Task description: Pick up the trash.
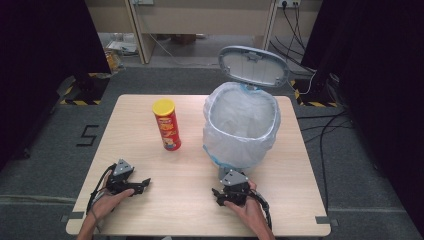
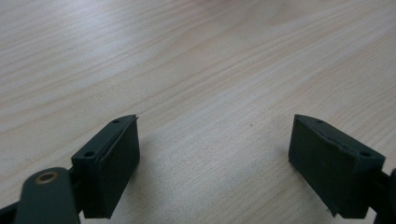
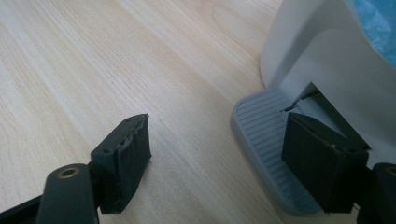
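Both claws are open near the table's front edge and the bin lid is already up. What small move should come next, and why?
Probably send the left claw forward toward the red cylindrical crisp can with the yellow lid. It stands upright and untouched beside the white pedal bin lined with a pale plastic bag, whose grey oval lid stands open. The right claw sits by the bin's grey ribbed pedal.

The left gripper point(image 1: 142, 184) sits low in the person's left hand point(image 1: 107, 199), its fingers point(image 2: 109, 161) spread wide apart with nothing between them, pointing toward the right. The right gripper point(image 1: 216, 194) is held in the right hand point(image 1: 243, 206), fingers point(image 3: 123, 158) likewise parted and gripping nothing, pointing left toward the other gripper. Both forearms come in from below, angled slightly inward. A cable trails back from each gripper along its wrist.
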A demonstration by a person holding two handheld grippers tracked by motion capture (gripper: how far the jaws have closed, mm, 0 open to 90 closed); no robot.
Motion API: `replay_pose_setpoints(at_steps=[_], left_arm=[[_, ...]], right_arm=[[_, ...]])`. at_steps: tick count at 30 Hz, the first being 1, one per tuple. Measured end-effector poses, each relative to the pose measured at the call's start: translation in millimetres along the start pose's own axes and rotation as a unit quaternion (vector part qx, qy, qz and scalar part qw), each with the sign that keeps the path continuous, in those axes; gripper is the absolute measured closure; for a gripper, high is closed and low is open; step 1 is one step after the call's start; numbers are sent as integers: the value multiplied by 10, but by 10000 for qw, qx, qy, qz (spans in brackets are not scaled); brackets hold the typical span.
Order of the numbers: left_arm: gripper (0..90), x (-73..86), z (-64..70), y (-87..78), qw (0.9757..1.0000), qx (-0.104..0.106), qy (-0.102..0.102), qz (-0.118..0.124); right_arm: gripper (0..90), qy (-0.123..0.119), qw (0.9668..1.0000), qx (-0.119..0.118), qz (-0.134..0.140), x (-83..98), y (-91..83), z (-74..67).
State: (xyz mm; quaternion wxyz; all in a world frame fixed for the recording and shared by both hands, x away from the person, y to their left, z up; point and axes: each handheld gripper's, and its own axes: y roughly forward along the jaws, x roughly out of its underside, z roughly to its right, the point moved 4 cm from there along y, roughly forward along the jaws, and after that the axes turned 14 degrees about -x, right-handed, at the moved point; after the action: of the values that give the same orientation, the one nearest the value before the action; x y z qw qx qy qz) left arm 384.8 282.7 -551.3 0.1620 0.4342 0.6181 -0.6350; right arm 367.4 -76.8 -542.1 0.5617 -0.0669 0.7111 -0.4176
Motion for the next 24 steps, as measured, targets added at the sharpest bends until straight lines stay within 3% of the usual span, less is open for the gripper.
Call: replay_pose_setpoints(at_steps=[4,7,10,20,24], left_arm=[[174,-13,-22,9,9999,43,-120,40],[194,-42,-21,-3,9995,20,-151,267],[194,-71,18,2,9992,-26,-133,387],[175,-278,169,85,9973,120,-109,710],[174,-355,207,107,9961,206,-242,817]], right_arm=[[237,59,10000,-33,19,3,-6,4],[237,35,10000,-30,25,5,-7,5],[237,38,10000,-23,32,4,-4,3],[236,19,10000,-9,20,7,-6,-2],[237,30,10000,-18,25,6,-5,1]])
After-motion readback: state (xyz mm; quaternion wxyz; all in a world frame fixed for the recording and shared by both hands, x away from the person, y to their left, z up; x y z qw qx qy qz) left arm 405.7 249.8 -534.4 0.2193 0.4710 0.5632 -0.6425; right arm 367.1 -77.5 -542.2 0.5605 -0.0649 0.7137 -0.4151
